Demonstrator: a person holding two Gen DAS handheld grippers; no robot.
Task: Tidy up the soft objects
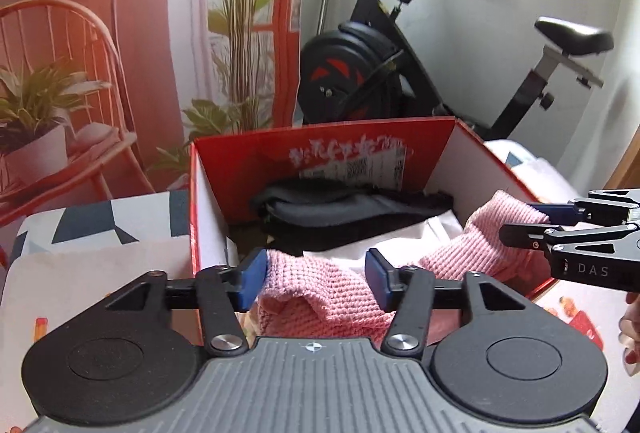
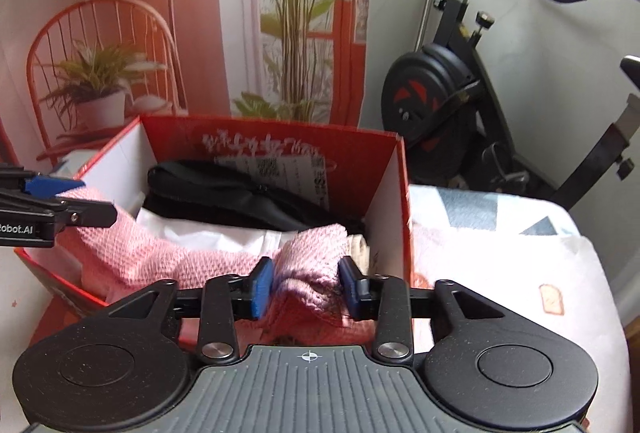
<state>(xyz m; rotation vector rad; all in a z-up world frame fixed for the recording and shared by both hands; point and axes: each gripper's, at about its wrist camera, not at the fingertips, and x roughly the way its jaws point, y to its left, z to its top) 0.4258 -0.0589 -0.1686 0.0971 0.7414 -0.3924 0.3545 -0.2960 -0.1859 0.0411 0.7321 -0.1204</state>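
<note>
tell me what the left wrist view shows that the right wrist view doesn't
Only the left wrist view shows the bike's black saddle and a person's fingers at the right edge. Only the right wrist view shows a toast print on the sheet right of the box. Both show the red box, the pink knitted cloth draped across its near side, dark clothes inside, and the left gripper and right gripper, each open around the cloth.
</note>
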